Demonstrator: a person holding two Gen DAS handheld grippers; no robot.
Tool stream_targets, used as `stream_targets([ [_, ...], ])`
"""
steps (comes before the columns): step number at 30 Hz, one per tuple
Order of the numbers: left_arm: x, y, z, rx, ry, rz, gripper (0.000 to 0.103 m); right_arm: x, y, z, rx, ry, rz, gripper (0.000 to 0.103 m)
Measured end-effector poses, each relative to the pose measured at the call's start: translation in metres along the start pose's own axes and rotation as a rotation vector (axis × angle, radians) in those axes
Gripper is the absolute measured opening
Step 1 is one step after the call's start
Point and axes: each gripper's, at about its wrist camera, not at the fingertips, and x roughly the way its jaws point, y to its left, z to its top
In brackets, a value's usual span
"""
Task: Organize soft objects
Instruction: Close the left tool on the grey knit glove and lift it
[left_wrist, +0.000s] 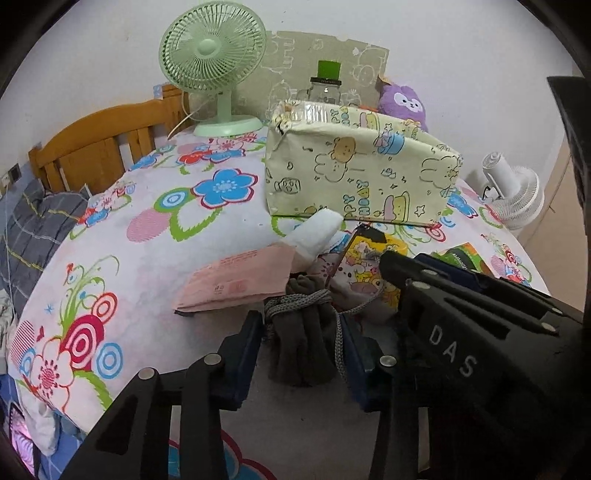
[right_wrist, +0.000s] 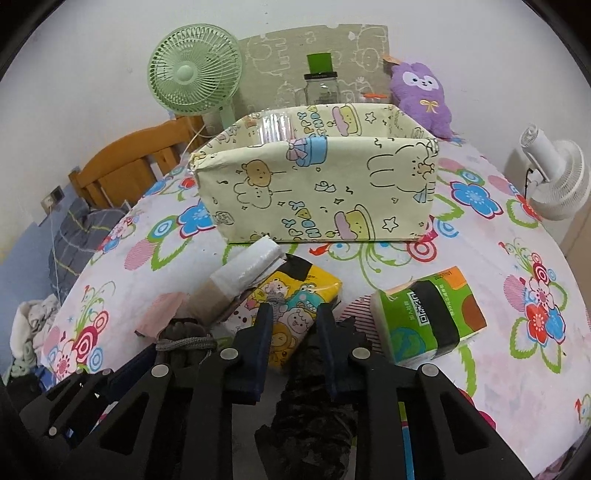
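We see our left claw (left_wrist: 301, 343) clamped on a brown cloth pouch (left_wrist: 303, 332) tied with a grey cord (left_wrist: 299, 301), its two fingers pressing the pouch from either side. Our right claw (right_wrist: 293, 332) is clenched on a dark fuzzy bundle (right_wrist: 314, 417) that hangs between its fingers and trails back under them.

Both claws sit close side by side over the near part of the bench (right_wrist: 517, 369), which wears a flowered cloth. Directly ahead of them the soft things crowd together: a pink tissue pack (left_wrist: 236, 277) on the left, a white roll (right_wrist: 247, 273) leaning across it, a yellow cartoon tissue pack (right_wrist: 291, 295) just past our right claw's tips, and a green tissue pack (right_wrist: 432, 317) a little apart to the right.

Beyond this cluster stands the open cartoon-print box (right_wrist: 317, 192), its near wall facing us and its rim clear above. To the left of the box the cloth lies bare out to the bench's rounded edge, and there is bare cloth to the right of the green pack too. A green fan (right_wrist: 192, 74), a jar (right_wrist: 321, 88) and a purple plush toy (right_wrist: 424, 96) line the far edge behind the box; a white fan (right_wrist: 554, 177) stands off the right edge.
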Motion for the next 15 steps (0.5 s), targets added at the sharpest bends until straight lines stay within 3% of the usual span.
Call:
stream_targets([
  [4, -0.011, 0.0, 0.002, 0.013, -0.013, 0.006, 0.043, -0.003, 0.0, 0.002, -0.002, -0.004, 0.021, 0.032],
  [8, -0.025, -0.003, 0.001, 0.034, -0.032, 0.016, 0.043, -0.007, 0.001, 0.002, -0.008, -0.015, 0.029, 0.06],
  [15, -0.043, -0.01, 0.001, 0.044, -0.073, 0.007, 0.043, -0.024, 0.0, -0.001, -0.003, -0.046, 0.04, 0.062],
])
